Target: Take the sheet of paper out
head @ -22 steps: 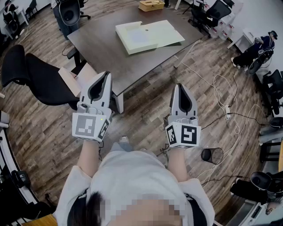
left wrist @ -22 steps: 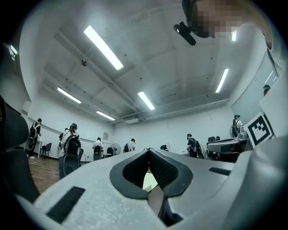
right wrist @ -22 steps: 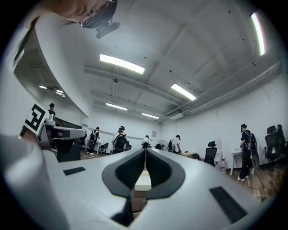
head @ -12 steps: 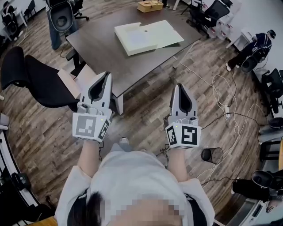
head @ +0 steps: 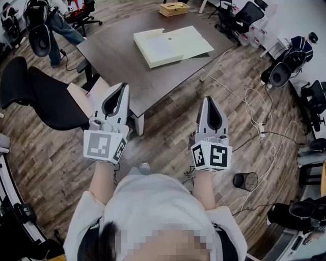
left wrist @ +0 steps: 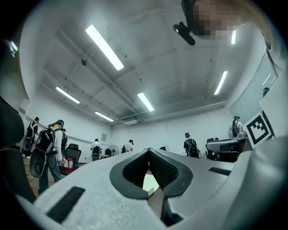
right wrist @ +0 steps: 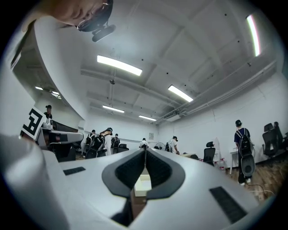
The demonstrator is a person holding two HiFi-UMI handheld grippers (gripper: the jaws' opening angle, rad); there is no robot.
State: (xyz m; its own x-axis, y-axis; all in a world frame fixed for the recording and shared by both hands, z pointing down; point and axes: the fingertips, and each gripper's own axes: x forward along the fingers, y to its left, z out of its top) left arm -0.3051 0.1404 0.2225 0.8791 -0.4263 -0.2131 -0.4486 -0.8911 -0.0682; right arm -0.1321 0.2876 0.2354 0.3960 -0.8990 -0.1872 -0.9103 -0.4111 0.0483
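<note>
- Head view: both tongs were held out in front of the person, short of the counter (head: 114, 56) and well apart from each other.
- The left tongs (head: 123, 87) and the right tongs (head: 209, 99) each had their jaws closed to a point, with nothing in them.
- A flat pale folder (head: 186, 41) lay on the far half of the dark counter, well away from both tongs. A lighter rectangle showed on its left part; whether that was the sheet of paper could not be told.
- A cardboard box (head: 173, 7) stood at the counter's far end, a black chair (head: 43, 94) at its left, and a mesh bin (head: 245, 180) on the wooden floor at the right.
- Left gripper view: the left tongs (left wrist: 148, 151) had their tips pressed together and gripped nothing. The pale folder (left wrist: 150, 183) showed far off through the gap behind the tips.
- Right gripper view: the right tongs (right wrist: 145, 149) were likewise closed and empty, with the pale folder (right wrist: 143, 182) seen beyond them.
</note>
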